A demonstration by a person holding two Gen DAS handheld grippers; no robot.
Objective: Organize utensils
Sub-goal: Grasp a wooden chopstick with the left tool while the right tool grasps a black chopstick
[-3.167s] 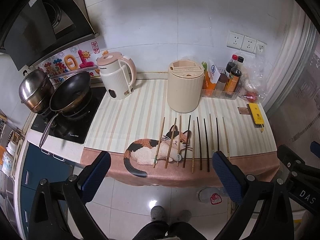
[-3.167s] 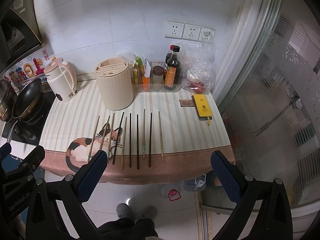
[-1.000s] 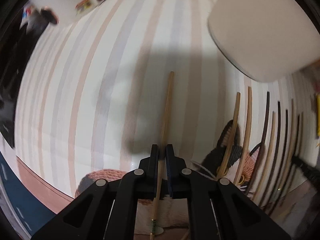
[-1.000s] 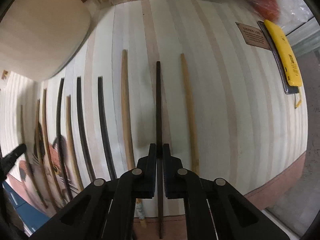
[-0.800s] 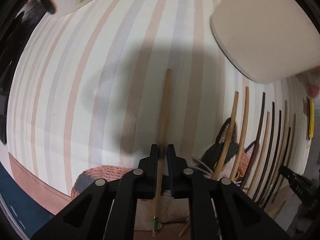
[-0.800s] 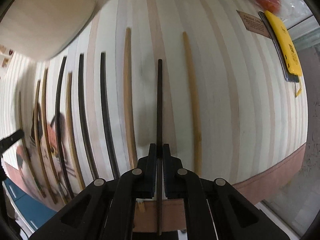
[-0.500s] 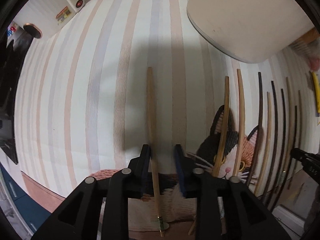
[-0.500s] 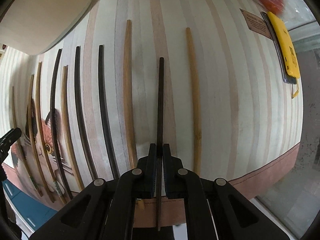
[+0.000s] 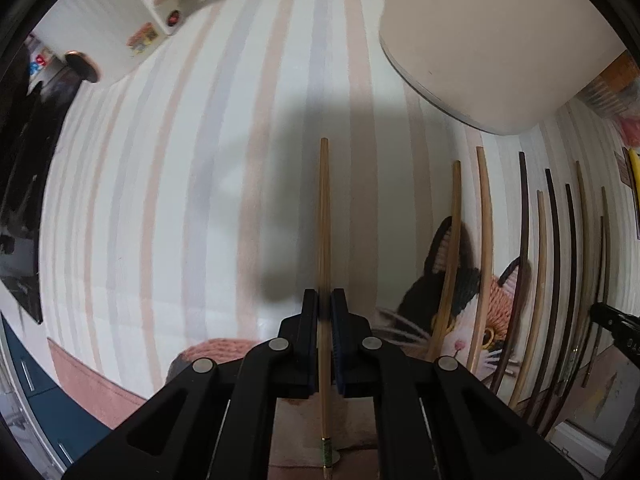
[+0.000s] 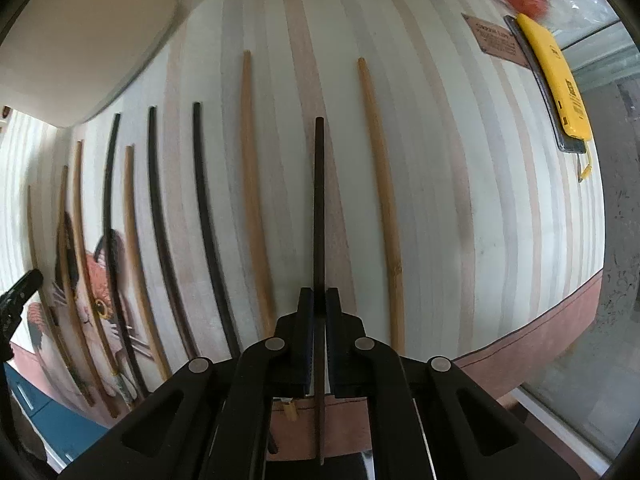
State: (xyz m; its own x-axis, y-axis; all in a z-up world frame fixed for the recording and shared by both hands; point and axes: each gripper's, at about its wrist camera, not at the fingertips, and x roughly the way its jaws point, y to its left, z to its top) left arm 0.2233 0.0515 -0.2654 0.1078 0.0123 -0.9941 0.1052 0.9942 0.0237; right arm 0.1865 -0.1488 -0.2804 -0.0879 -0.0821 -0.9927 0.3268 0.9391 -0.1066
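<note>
Chopsticks (image 10: 252,184) side by side on mat (image 10: 460,160), holder (image 10: 80,32) behind at left.

Your left gripper (image 9: 325,304): jaws clamped on the light wooden chopstick (image 9: 324,216), which runs straight ahead.
Landmark: cream canister (image 9: 492,40), upper right.
Chopstick tip: below and left of the canister, apart from it.
Other chopsticks (image 9: 536,272): you see them fanned below the canister, across the cat print (image 9: 468,292).
Kettle (image 9: 148,4): far left of the canister.
</note>
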